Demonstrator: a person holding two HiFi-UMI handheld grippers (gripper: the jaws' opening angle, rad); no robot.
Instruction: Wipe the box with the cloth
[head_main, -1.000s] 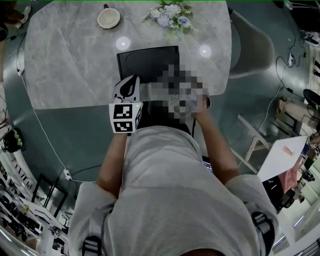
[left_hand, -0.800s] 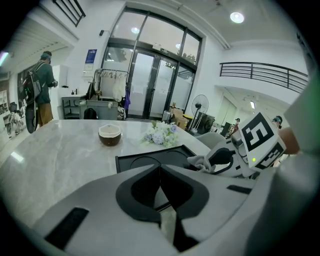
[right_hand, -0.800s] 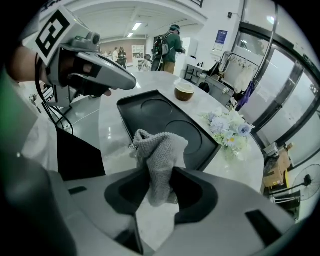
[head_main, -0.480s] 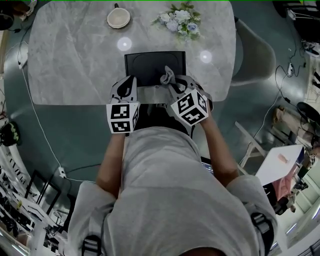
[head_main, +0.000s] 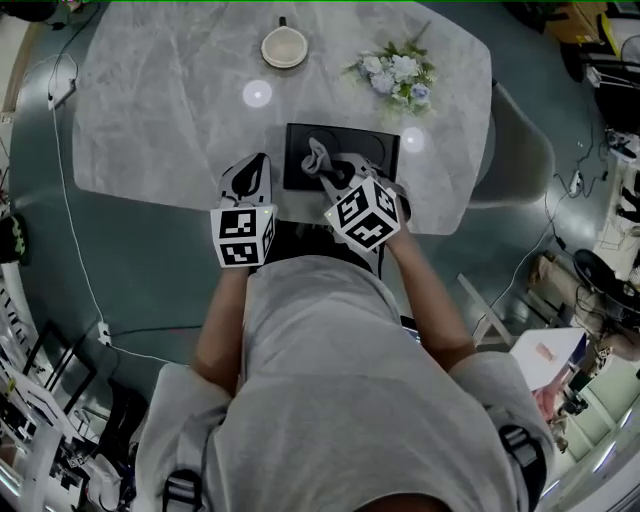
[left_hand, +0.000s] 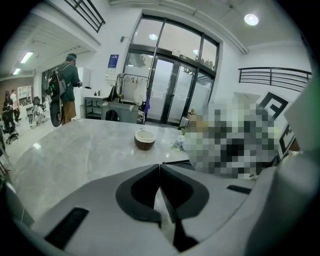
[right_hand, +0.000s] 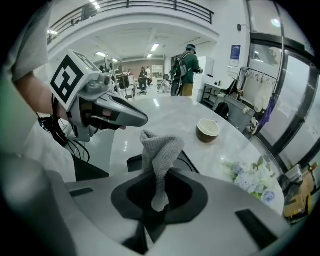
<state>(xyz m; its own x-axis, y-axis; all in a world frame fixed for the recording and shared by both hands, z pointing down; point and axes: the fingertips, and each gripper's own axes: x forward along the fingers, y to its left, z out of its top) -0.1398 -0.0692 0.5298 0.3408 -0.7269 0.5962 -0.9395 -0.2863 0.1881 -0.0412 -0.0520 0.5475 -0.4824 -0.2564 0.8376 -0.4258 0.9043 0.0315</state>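
A flat black box (head_main: 343, 155) lies on the marble table (head_main: 160, 120) near its front edge. A grey knitted cloth (head_main: 317, 157) stands up in a bunch over the box's left half. My right gripper (head_main: 333, 172) is shut on the cloth (right_hand: 159, 150), whose lower end is pinched between the jaws (right_hand: 159, 197). The left gripper (head_main: 250, 176) hovers just left of the box at the table's edge. Its jaws (left_hand: 160, 167) are shut, tips touching with nothing between them. In the right gripper view the left gripper (right_hand: 142, 119) points in from the left, above the box (right_hand: 135, 162).
A round bowl (head_main: 284, 46) sits at the far side of the table, with a bunch of flowers (head_main: 397, 72) to its right. A grey chair (head_main: 520, 140) stands at the table's right end. People stand far off in the room.
The right gripper has carried the bunched cloth from the box's near edge further over the box. The left gripper has shifted slightly alongside it.
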